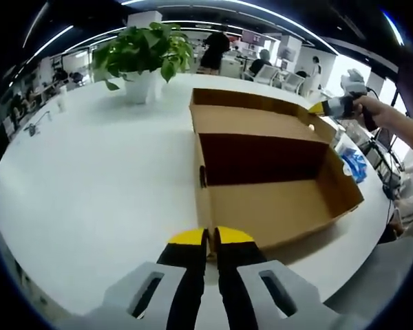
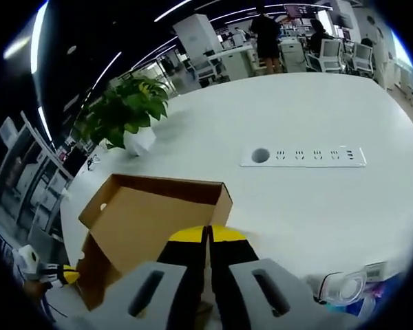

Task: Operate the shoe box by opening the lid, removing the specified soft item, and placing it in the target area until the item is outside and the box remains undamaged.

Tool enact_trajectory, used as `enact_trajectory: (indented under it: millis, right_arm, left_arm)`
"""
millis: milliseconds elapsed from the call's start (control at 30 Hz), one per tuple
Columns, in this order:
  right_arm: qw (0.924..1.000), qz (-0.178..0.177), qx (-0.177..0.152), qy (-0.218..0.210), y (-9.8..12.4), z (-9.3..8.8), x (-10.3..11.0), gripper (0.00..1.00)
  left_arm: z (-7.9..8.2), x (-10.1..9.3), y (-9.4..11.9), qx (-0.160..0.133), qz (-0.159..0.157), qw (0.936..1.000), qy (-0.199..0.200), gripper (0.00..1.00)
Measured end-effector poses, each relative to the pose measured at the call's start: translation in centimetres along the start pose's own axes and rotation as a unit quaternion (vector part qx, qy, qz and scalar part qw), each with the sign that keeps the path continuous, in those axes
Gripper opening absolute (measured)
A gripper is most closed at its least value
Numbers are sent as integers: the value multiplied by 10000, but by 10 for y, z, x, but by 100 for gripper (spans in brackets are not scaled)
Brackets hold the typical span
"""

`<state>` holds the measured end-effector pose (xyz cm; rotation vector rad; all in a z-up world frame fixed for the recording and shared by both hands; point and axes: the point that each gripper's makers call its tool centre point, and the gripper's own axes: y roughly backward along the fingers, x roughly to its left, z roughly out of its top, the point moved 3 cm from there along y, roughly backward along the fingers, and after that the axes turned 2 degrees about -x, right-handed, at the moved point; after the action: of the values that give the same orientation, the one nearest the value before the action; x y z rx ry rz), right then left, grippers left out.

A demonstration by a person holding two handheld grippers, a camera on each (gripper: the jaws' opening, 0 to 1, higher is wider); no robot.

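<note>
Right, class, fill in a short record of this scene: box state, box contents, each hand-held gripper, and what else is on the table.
box: cardboard shoe box on the white table, lid open
contents: the part of the inside on show is bare; no soft item seen
left hand-held gripper: jaws shut at the box's near wall
right hand-held gripper: jaws shut at the lid's edge
other: potted plant, socket strip

Left hand-held gripper (image 1: pixel 211 237): jaws together, yellow tips nearly touching, pointing forward. Right hand-held gripper (image 2: pixel 208 235): jaws together likewise, seen from the left gripper view gripped in a person's hand (image 1: pixel 372 110).
</note>
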<state>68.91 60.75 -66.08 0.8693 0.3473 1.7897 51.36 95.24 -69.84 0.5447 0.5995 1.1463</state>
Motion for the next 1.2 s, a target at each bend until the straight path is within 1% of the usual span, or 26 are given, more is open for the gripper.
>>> enact_trajectory:
  millis: [367, 667, 967, 1200]
  right_arm:
    - [9994, 159, -211, 241, 19, 11, 12, 0]
    - [9979, 282, -383, 434, 35, 15, 23, 0]
    - [9960, 386, -548, 595, 54, 14, 34, 0]
    - [9936, 453, -679, 783, 69, 9, 41, 0]
  left_arm:
    - [0, -1, 1, -8, 12, 10000, -2, 2]
    - [0, -2, 1, 7, 25, 10000, -24, 2]
    - [0, -3, 2, 15, 21, 10000, -55, 2]
    - [0, -2, 2, 34, 17, 9999, -96, 2]
